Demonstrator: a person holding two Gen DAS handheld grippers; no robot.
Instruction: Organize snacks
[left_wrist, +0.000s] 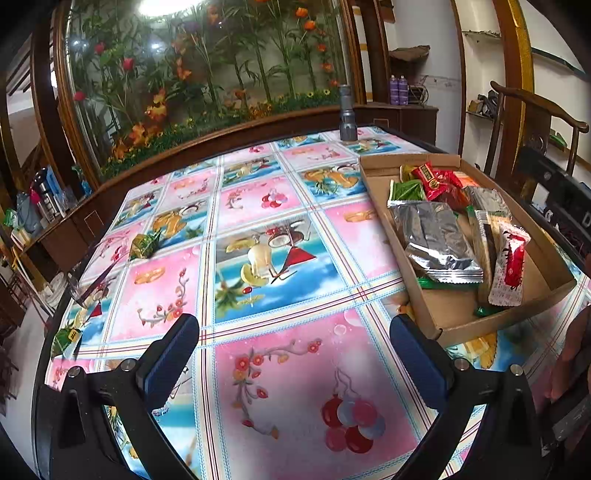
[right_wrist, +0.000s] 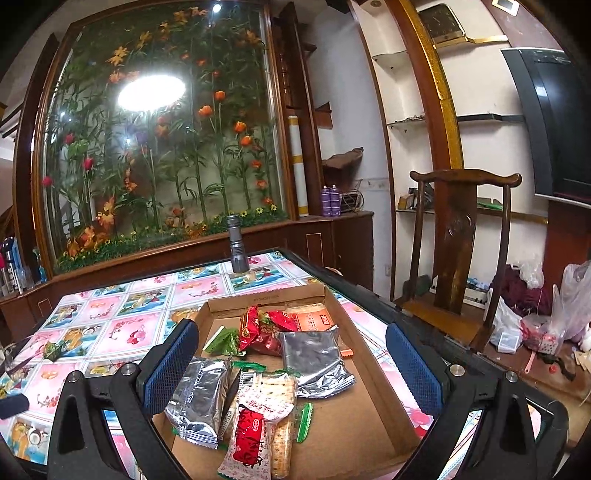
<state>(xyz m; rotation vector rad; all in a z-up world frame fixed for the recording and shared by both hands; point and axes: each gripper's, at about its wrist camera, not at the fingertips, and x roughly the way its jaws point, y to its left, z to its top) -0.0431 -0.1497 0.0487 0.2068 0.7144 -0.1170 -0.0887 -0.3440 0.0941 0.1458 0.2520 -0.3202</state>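
Observation:
A shallow cardboard tray (left_wrist: 461, 325) sits at the table's right side and holds several snack packets: silver foil packs (left_wrist: 436, 236), a red packet (left_wrist: 439, 182), a red-and-white cracker pack (left_wrist: 511, 266). The tray (right_wrist: 369, 417) fills the right wrist view, under my right gripper (right_wrist: 295, 362), which is open and empty. My left gripper (left_wrist: 295, 354) is open and empty over the bare tablecloth, left of the tray. Two green-and-gold snacks lie loose on the table's left side: one (left_wrist: 142, 245) mid-left, one (left_wrist: 68, 338) at the left edge.
A grey flashlight (left_wrist: 347, 114) stands upright at the table's far edge. A wooden chair (right_wrist: 458, 251) stands to the right of the table. A glass-fronted flower display (right_wrist: 159, 140) runs behind it. A clear glass object (left_wrist: 83, 288) lies near the left edge.

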